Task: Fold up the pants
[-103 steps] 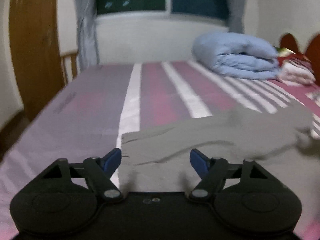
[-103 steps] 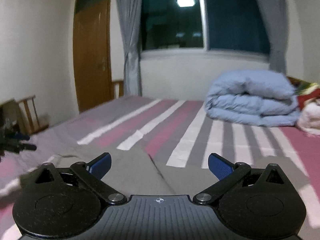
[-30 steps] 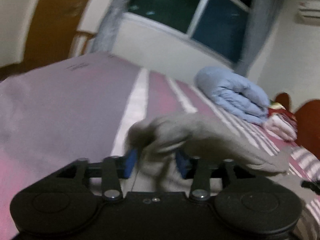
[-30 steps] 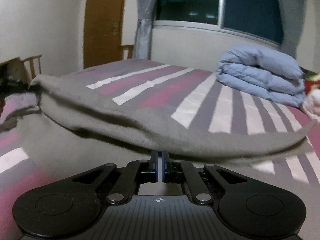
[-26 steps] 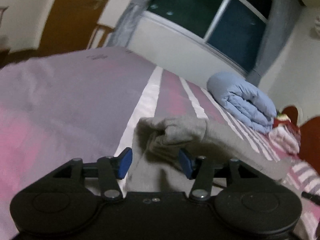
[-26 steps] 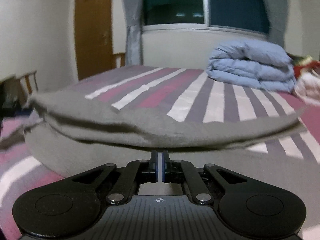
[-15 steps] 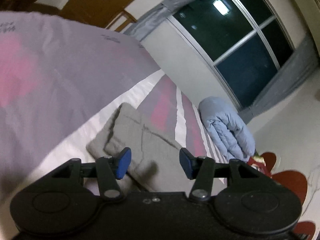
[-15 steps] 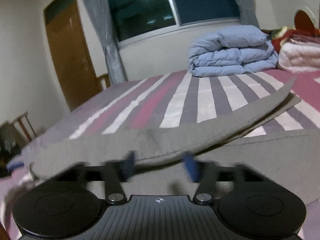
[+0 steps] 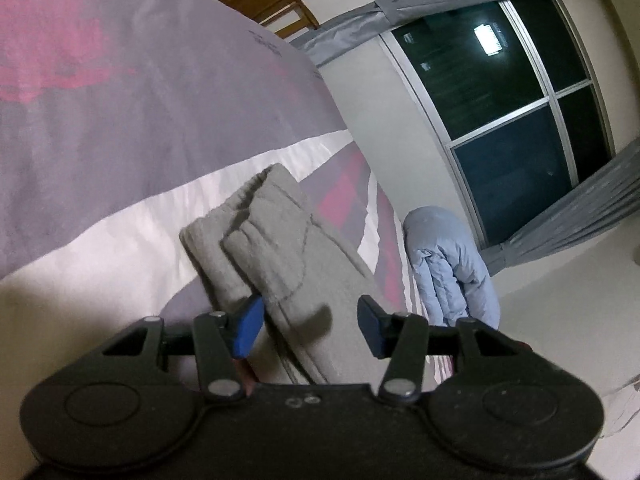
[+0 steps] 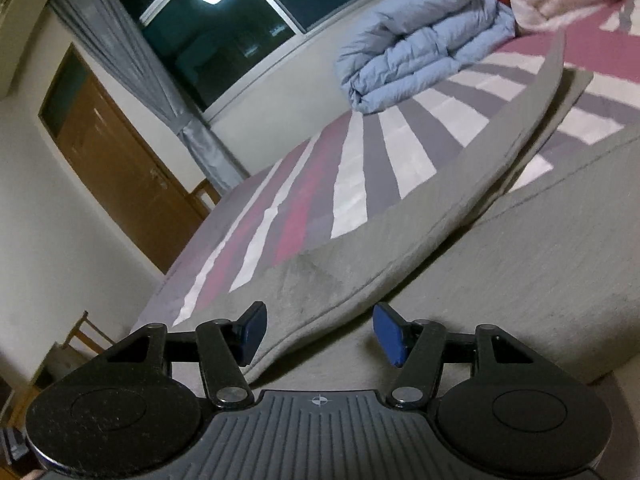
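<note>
Both grippers have let go — the left gripper (image 9: 308,330) and right gripper (image 10: 316,330) now gape wide, holding nothing. The gray pants (image 9: 276,248) lie folded lengthwise on the striped bed (image 9: 120,128) — first fold looks done.

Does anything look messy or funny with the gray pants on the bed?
A little. The folded gray pants don't line up: the top layer sits back from the layer beneath at the waistband. From the right wrist, the upper layer's edge curls up instead of lying flat. Both grippers, left and right, are open.
</note>
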